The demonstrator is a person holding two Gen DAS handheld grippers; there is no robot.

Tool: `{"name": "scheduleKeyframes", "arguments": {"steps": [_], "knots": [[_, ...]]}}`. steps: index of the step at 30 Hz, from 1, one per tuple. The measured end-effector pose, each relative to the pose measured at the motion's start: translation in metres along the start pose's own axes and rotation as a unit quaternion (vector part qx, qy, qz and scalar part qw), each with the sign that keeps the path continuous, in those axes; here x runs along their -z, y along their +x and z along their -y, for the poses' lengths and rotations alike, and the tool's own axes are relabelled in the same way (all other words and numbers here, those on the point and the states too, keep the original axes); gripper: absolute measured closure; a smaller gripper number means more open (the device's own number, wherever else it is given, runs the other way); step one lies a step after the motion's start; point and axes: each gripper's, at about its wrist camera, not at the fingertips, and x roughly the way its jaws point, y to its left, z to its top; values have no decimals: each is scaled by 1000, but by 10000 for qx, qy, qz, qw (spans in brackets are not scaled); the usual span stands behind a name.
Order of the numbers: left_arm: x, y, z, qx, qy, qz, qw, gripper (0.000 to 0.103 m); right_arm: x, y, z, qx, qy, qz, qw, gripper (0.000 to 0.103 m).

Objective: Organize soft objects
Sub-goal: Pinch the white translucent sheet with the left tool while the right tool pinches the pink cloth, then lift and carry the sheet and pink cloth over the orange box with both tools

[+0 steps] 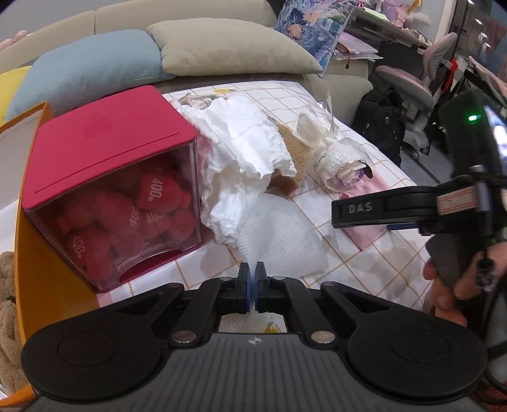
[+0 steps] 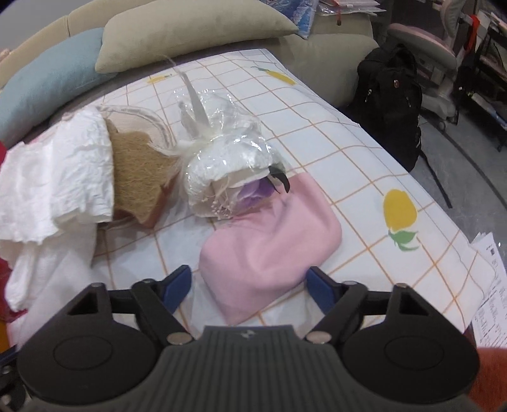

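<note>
Our left tongs (image 1: 252,279) pinch the white mesh cloth (image 1: 282,241); our right tongs (image 2: 250,290) gape wide around the soft pink cloth (image 2: 269,250), at twelve o'clock.

This is a lived-in home, a living room that doubles as a study corner. At the far side runs a beige sofa (image 1: 177,12) with loose cushions leaning on it: a light blue cushion (image 1: 92,66), an olive-beige cushion (image 1: 231,47) and a yellow one at the far left. In front of it a desk is spread with a white grid-patterned tablecloth (image 2: 317,133) printed with yellow fruit. On the right, a black backpack (image 2: 393,98) sits on the floor beside the sofa's arm, and a pink-and-grey desk chair (image 1: 408,79) stands by a cluttered study desk (image 1: 393,22) at the far right.
</note>
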Motion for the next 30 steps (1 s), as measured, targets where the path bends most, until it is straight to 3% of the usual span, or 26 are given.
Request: {"name": "scheduleKeyframes", "arguments": {"steps": [2, 4, 9, 19, 30], "knots": [[-1, -1, 0, 37, -6, 5, 10000, 101, -1, 2, -3, 64, -149, 40, 9999, 35], [-1, -4, 0, 107, -15, 37, 9999, 101, -1, 2, -2, 160, -210, 108, 9996, 49], [-3, -12, 1, 153, -1, 121, 9998, 101, 1, -4, 1, 54, -204, 186, 9996, 95], [-1, -36, -1, 282, -90, 321, 9990, 101, 9, -38, 6, -459, -81, 186, 9987, 99], [11, -91, -24, 337, -461, 818, 9950, 101, 48, -120, -13, -1114, -512, 752, 9896, 99]]}}
